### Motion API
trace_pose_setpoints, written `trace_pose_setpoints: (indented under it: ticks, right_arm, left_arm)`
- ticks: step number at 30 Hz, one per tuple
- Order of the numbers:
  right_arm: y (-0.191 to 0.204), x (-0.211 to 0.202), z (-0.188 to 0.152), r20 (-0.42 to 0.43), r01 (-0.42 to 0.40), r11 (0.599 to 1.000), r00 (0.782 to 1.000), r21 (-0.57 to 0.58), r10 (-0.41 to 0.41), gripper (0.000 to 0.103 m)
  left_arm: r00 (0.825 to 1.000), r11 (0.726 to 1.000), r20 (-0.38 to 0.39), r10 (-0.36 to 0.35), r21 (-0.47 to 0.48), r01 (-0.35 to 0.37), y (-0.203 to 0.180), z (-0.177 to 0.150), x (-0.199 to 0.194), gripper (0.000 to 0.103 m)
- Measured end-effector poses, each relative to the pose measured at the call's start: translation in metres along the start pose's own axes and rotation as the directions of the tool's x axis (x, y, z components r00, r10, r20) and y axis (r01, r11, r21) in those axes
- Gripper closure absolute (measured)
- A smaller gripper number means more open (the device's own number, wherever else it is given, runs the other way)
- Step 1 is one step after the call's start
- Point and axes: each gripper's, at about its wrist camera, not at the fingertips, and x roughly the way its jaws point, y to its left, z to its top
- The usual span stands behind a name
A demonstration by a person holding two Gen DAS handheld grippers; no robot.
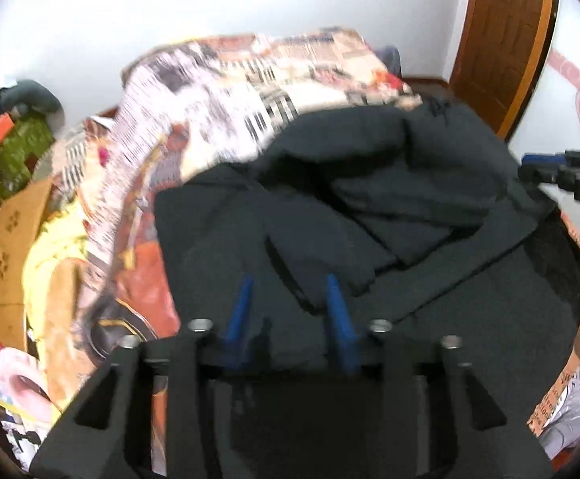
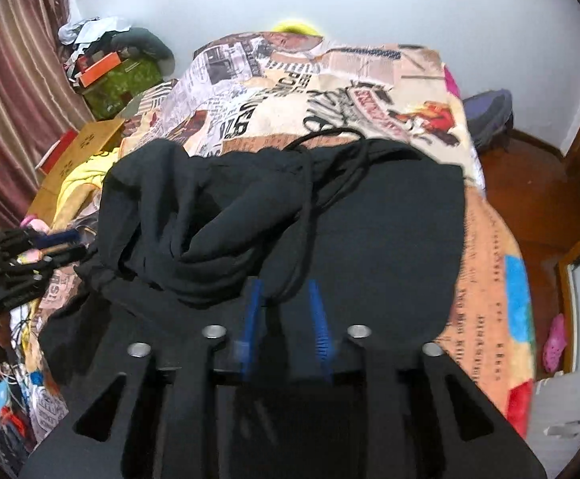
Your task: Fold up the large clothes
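Observation:
A large black garment [image 1: 369, 215] lies partly folded on a bed with a newspaper-print cover [image 1: 226, 80]; in the right wrist view the black garment [image 2: 369, 231] shows a bunched part at the left and black drawstrings [image 2: 309, 167] across its top. My left gripper [image 1: 290, 283] hovers over the garment's near part with its blue fingers [image 1: 242, 307] apart and nothing between them. My right gripper [image 2: 284, 287] is open above the garment's near edge, its blue fingers [image 2: 252, 311] either side of a cord. The right gripper also shows at the right edge of the left wrist view [image 1: 561, 171], and the left gripper at the left edge of the right wrist view [image 2: 30, 251].
A cardboard box [image 2: 86, 143], a yellow cloth [image 2: 78, 187] and a cluttered green box [image 2: 126, 80] lie left of the bed by a striped curtain [image 2: 10, 80]. A wooden door [image 1: 501, 40] and wooden floor [image 2: 529, 183] are on the right. A white wall stands behind.

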Motion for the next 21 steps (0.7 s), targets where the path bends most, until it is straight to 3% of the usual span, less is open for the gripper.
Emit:
trace_pose_setpoints:
  ticks: [2, 6, 15, 19, 21]
  right_arm:
    - [0.004, -0.006, 0.001, 0.035, 0.015, 1.000, 0.999, -0.010, -0.015, 0.052]
    - [0.010, -0.010, 0.014, 0.069, -0.022, 1.000, 0.997, -0.009, 0.023, 0.048]
    - [0.049, 0.037, 0.041, 0.002, -0.165, 0.985, 0.986, -0.048, 0.165, 0.048]
    - [0.066, 0.065, 0.046, -0.047, -0.179, 0.980, 0.983, -0.088, 0.175, 0.048]
    - [0.069, 0.080, 0.048, -0.077, -0.181, 0.980, 0.982, -0.086, 0.174, 0.048]
  left_arm:
    - [0.998, 1.000, 0.052, 0.020, -0.002, -0.020, 0.006, 0.009, -0.011, 0.048]
    - [0.996, 1.000, 0.088, 0.005, -0.005, -0.005, 0.013, 0.027, -0.011, 0.039]
    - [0.996, 0.990, 0.006, -0.094, -0.100, 0.094, 0.026, 0.044, 0.051, 0.039]
    - [0.991, 0.985, -0.022, -0.132, -0.114, 0.129, 0.028, 0.048, 0.075, 0.039]
    - [0.988, 0.983, -0.031, -0.149, -0.113, 0.145, 0.028, 0.049, 0.083, 0.046]
